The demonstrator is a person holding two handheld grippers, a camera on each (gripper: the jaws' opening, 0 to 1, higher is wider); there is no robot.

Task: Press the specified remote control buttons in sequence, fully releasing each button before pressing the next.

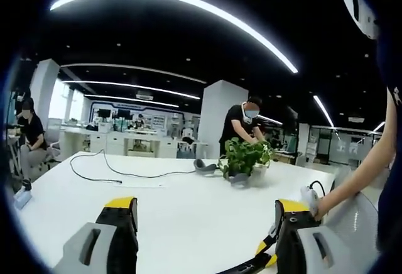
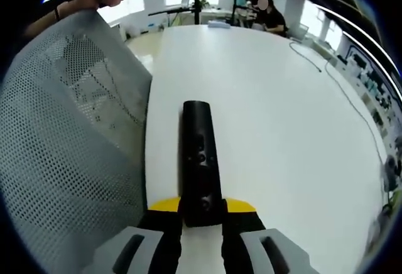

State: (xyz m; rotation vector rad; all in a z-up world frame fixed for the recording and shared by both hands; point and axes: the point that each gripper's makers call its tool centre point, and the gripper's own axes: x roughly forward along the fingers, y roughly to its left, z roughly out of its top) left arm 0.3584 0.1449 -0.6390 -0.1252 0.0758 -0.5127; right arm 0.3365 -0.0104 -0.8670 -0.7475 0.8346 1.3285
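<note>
In the right gripper view we see our right gripper point(image 2: 201, 219) grasping the near end of the black remote point(image 2: 200, 161), jaws clenched on it. Its long axis runs straight away from us over the white table point(image 2: 276, 129), beside a mesh chair back point(image 2: 63, 136). Our left gripper point(image 1: 204, 230) hangs released above the table.

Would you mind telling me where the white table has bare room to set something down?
Right gripper view: the white table is bare between the remote and the cable; the mesh chair back crowds its other side. Left gripper view: it is bare between the jaws and the black cable; the potted plant and headphones crowd the far middle.
</note>
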